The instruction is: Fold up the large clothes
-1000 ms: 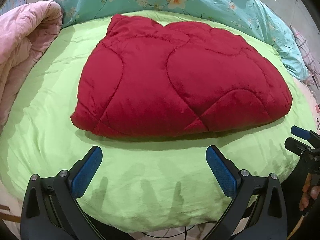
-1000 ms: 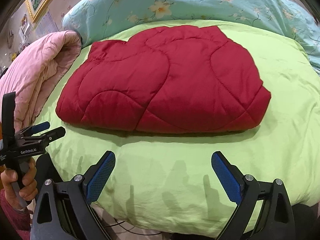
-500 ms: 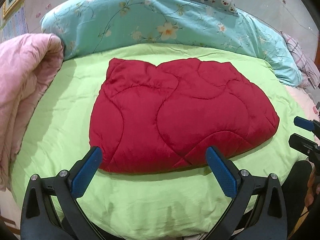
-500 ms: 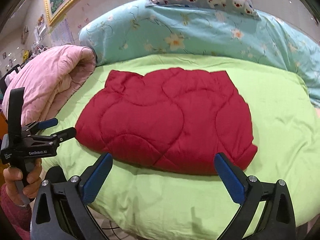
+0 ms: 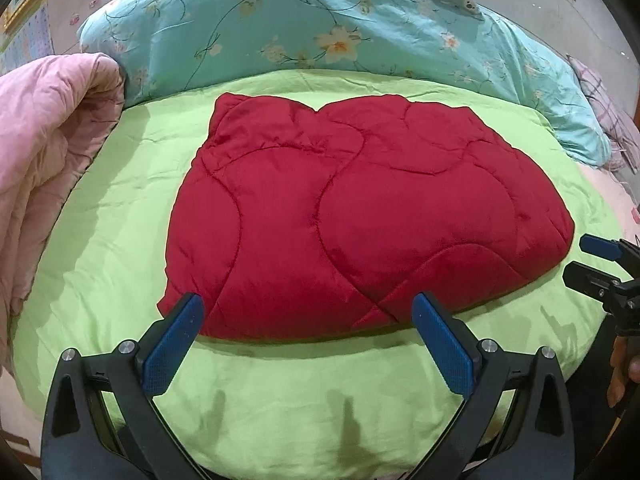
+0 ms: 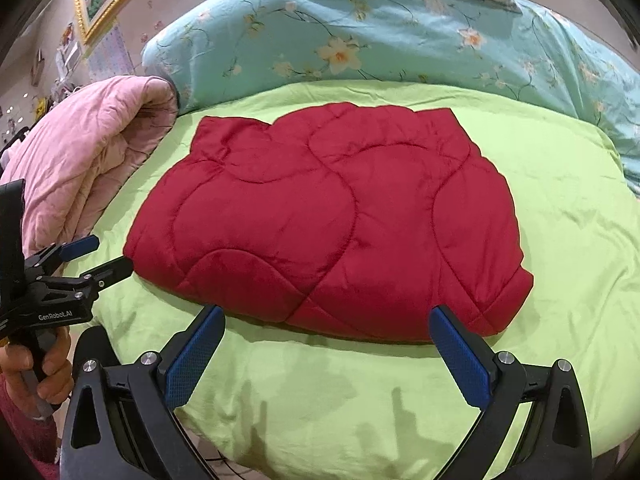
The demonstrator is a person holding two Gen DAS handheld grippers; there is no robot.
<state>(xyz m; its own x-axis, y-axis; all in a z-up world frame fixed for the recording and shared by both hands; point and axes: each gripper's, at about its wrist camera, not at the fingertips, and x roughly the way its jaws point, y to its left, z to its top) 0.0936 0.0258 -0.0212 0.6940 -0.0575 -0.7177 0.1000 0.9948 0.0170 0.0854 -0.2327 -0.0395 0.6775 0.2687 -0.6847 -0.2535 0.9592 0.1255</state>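
Both open hand-held grippers raised, folded red quilt point(image 5: 360, 216) lying just ahead

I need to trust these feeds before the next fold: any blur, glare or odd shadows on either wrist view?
Left wrist view: sharp, no glare; fisheye bends the green sheet into a dome; tongs' shadows fall on its near edge. Right wrist view: equally sharp; a dark shadow runs under the red quilt front edge; corners black out.
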